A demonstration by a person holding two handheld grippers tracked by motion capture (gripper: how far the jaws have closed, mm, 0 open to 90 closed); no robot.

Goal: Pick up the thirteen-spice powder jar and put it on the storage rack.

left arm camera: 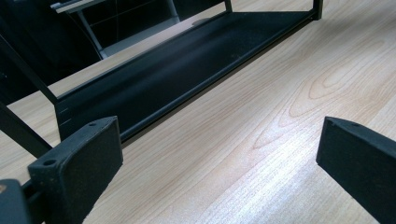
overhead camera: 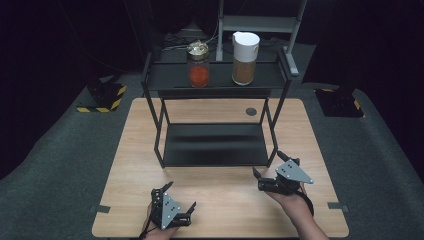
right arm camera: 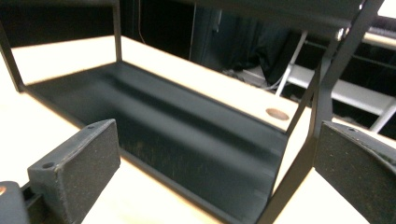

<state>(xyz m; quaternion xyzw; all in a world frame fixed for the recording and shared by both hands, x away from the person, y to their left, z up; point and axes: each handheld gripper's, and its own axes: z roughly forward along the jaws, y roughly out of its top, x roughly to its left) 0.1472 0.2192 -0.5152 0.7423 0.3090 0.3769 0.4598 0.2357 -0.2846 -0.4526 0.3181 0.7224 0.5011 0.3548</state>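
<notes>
Both jars upright on rack point(overhead camera: 170, 77) top shelf, far beyond. Right gripper point(overhead camera: 268, 176) probably nearer white-lidded jar point(overhead camera: 245, 58); left gripper point(overhead camera: 179, 202) nearer gold-lidded jar point(overhead camera: 198, 64). Jaws wide apart, empty.

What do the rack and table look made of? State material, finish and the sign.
Rack: likely metal, matte black coating; thin square legs and a flat lipped shelf with a dull sheen. Table: light wood or wood-look laminate, smooth; grain lines show in the left gripper view.

black rack point(overhead camera: 215, 145) – pale wood table point(overhead camera: 225, 200)
</notes>
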